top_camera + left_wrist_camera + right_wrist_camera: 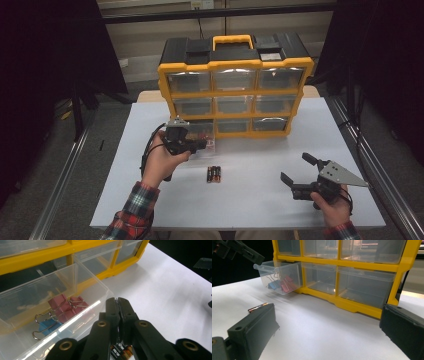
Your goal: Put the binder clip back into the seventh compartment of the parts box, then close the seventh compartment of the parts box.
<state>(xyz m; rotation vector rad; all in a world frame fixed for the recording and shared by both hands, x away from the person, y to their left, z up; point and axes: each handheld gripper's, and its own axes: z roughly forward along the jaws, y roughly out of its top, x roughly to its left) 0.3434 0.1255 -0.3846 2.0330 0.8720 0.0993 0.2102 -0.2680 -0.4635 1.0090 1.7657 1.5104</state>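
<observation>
**Drawer Stands Open as Left Jaws Meet Above Batteries**

A white surface (260,195) carries a yellow cabinet (235,92) of nine clear drawers, set near the far edge and spanning most of the middle, with strips of bare surface on both sides. Its bottom-left drawer (82,302) is pulled out toward the person, its front wall jutting beyond the cabinet's face. Open room stretches from the cabinet's base to the near edge. The left hand-held gripper (192,145) hovers just beside that drawer's front corner, its jaws pressed together with nothing between them. The right hand-held gripper (295,175) sits near the near-right edge, well apart from the cabinet, its jaws spread wide and empty. Three batteries (214,174) lie side by side on bare surface just below the left hand-held gripper. Pink and blue binder clips (62,310) rest inside the drawer.
</observation>
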